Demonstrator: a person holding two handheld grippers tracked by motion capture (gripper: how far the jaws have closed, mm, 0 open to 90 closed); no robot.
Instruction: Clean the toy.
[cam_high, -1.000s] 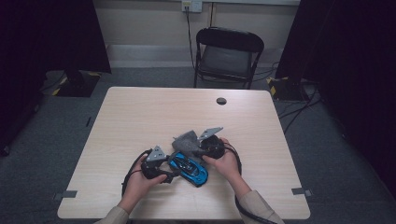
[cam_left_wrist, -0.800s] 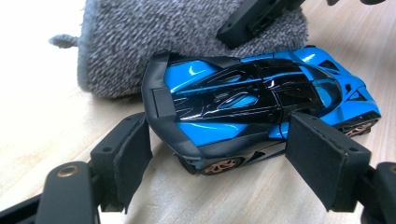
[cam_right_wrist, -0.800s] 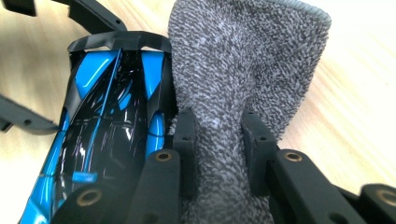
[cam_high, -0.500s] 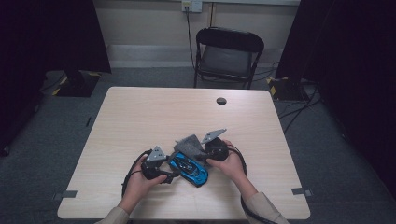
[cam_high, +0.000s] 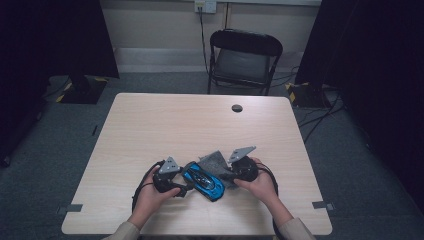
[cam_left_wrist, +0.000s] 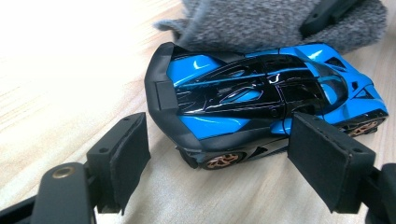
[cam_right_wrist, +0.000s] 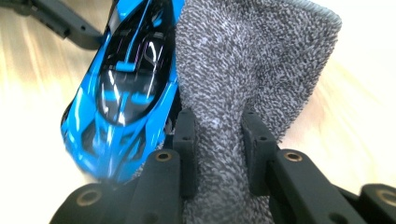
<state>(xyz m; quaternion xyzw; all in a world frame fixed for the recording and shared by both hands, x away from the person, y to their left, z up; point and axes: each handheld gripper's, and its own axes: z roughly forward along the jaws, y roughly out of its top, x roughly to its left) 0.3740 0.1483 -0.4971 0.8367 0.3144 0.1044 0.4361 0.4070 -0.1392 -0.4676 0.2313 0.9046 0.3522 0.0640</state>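
Observation:
A blue and black toy sports car (cam_high: 204, 181) stands on the wooden table (cam_high: 200, 125) near its front edge. My left gripper (cam_high: 186, 188) is just left of it. In the left gripper view the left gripper (cam_left_wrist: 219, 133) is open, its pads on either side of the car's (cam_left_wrist: 261, 102) rear corner without pressing it. A grey knitted cloth (cam_high: 215, 161) lies against the car's far side. My right gripper (cam_high: 228, 175) is shut on a fold of it. In the right gripper view the cloth (cam_right_wrist: 243, 60) is pinched in the right gripper (cam_right_wrist: 219, 140), beside the car (cam_right_wrist: 126, 93).
A small black round cap (cam_high: 237, 108) sits in the tabletop near the far edge. A black folding chair (cam_high: 245, 55) stands behind the table. Bare tabletop stretches left, right and beyond the car. Cables trail from both grippers toward the person.
My right gripper has shifted right and a little toward the person, pulling the grey cloth with it along the car. The left gripper and the car have stayed put.

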